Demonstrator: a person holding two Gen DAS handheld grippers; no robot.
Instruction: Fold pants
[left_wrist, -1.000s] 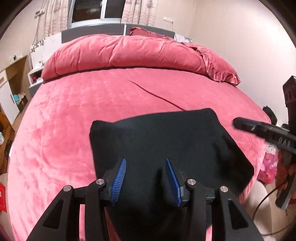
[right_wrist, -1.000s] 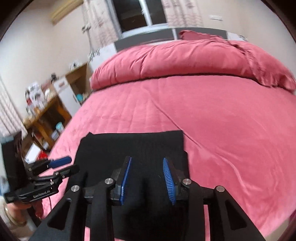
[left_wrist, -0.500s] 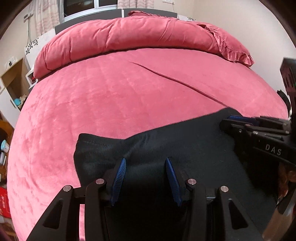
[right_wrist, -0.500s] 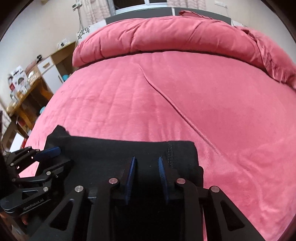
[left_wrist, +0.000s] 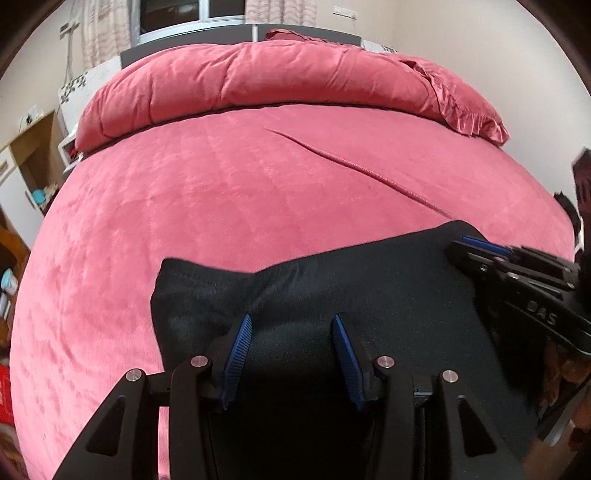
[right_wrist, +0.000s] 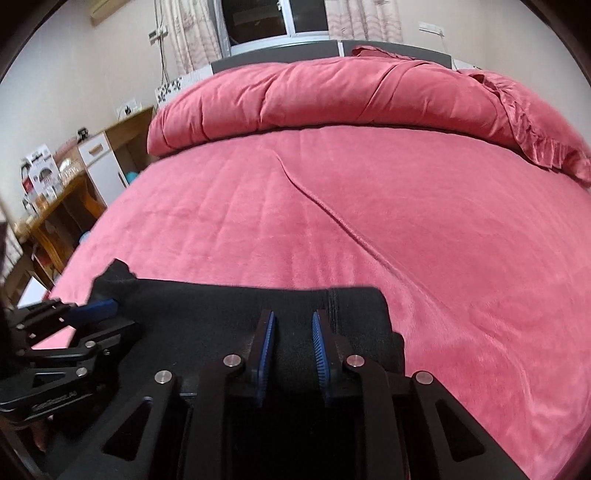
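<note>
Tilting down, both grippers (left_wrist: 291, 321) (right_wrist: 293, 317) over pants (left_wrist: 369, 280)

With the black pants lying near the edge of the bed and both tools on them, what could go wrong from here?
1. The black pants lie at the near edge of the red bed, so a pull toward the person could probably slide them off.
2. The left tool stands open over the cloth, while the right tool has just been closing on it; lifting now may drag one side only.
3. The cloth already bunches at the left corner, so the fold may turn out uneven.
</note>
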